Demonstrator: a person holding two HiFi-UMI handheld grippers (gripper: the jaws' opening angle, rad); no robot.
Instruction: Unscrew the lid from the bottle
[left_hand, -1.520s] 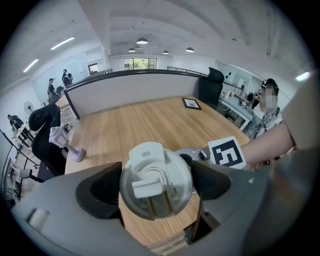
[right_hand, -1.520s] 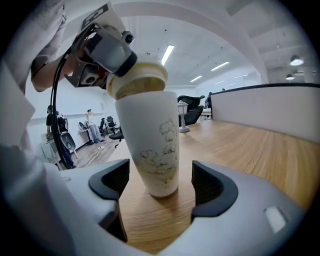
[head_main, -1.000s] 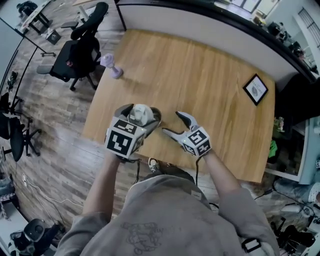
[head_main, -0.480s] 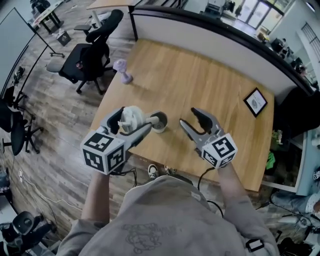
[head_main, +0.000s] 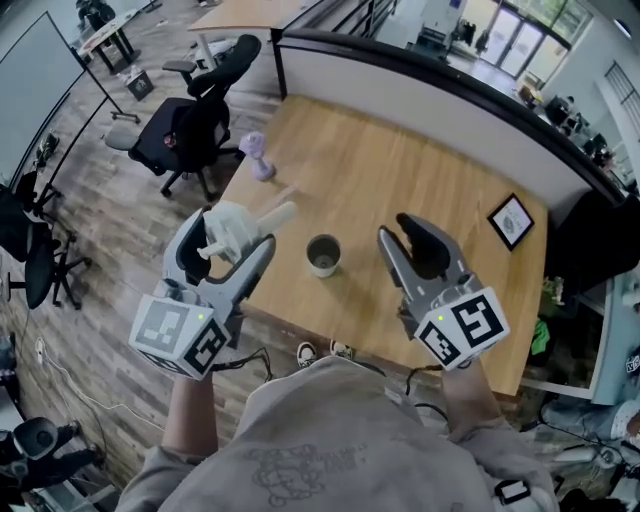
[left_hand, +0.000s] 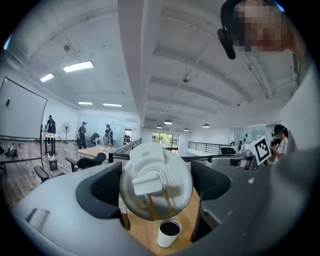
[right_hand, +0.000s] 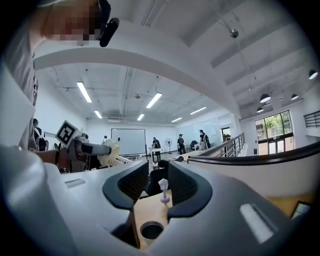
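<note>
Since a second ago you have lifted both grippers off the bench (head_main: 400, 160) and drawn them apart, and the bottle (head_main: 323, 258) that was hidden at the left jaws now stands uncovered between them.

The bottle sits upright near your edge of the bench, mouth open and dark inside. The wide stretch of bench beyond it is bare wood up to the low wall (head_main: 450, 85) along the far edge. A small purple object (head_main: 257, 157) stands near the left edge, and a framed picture (head_main: 511, 220) lies near the right edge, both well apart from the bottle. An office chair (head_main: 195, 130) stands on the floor off the far left corner.

Your left gripper (head_main: 237, 232) hangs over the bench's left edge, partly above the floor, to the left of the bottle and higher. Its jaws stand wide and clamp the sides of the white lid (head_main: 225, 222). A pale stem juts from the lid, possibly a straw.

Your right gripper (head_main: 408, 240) hovers over the near edge, right of the bottle and clear of it. Its jaws are closing to a narrow gap with nothing between them.
</note>
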